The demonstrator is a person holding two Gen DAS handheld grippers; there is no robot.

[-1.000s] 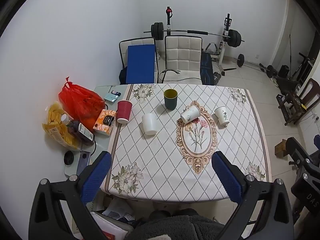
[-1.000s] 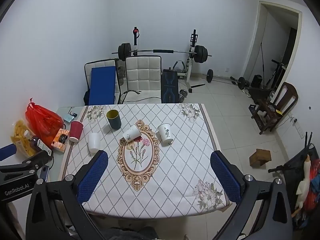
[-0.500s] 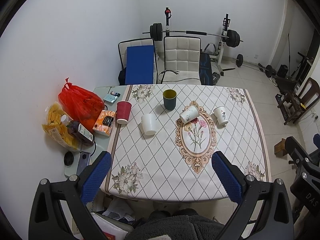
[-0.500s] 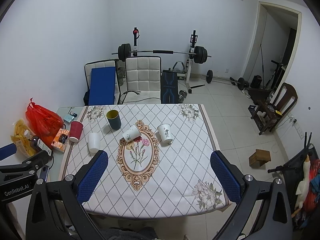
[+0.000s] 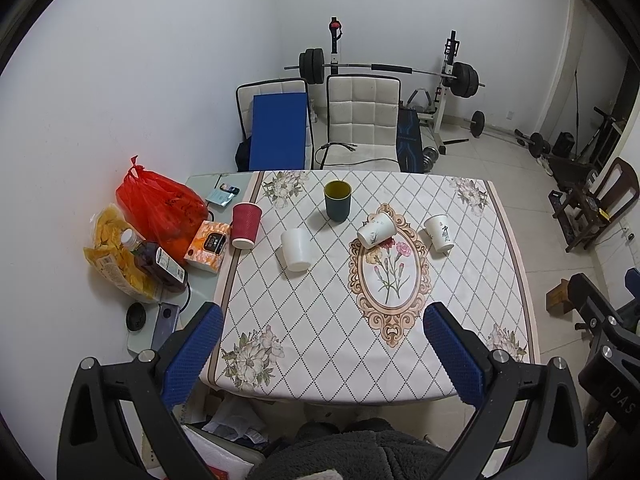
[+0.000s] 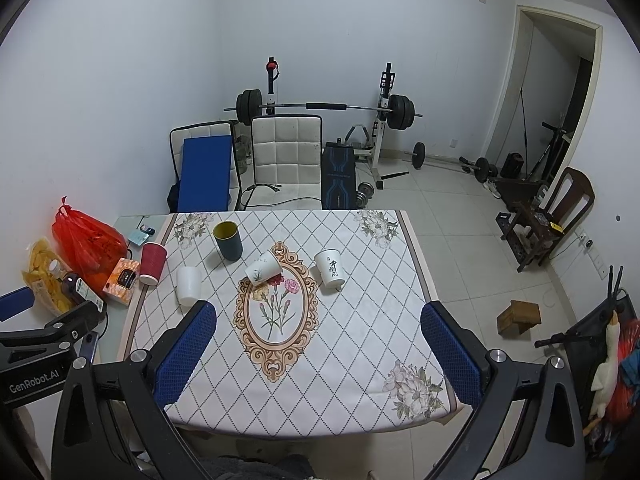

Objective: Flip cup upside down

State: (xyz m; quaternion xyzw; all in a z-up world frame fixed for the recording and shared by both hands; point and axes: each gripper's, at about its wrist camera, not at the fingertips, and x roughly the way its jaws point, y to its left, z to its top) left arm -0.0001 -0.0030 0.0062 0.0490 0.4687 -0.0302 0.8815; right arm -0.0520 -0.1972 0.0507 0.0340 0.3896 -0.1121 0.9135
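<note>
Several cups stand on the patterned tablecloth (image 5: 320,320). A dark green cup (image 5: 337,201) stands upright with its mouth up. A red paper cup (image 5: 245,225) and a plain white cup (image 5: 296,249) stand mouth down. A white printed cup (image 5: 376,230) lies on its side. Another white printed cup (image 5: 439,233) stands mouth down at the right. The same cups show in the right wrist view: green (image 6: 227,240), tipped white (image 6: 263,267), right white (image 6: 330,268). My left gripper (image 5: 323,356) and right gripper (image 6: 318,354) are both open and empty, held high above the table's near edge.
A red bag (image 5: 160,204), a chips bag (image 5: 116,256), a bottle (image 5: 156,262) and an orange box (image 5: 208,245) crowd the glass strip left of the cloth. Two chairs (image 5: 362,120) stand behind the table. Weights and a wooden chair (image 6: 548,220) lie at the right.
Both grippers have drifted very slightly; the scene sits a touch lower in the views. No cup has moved.
</note>
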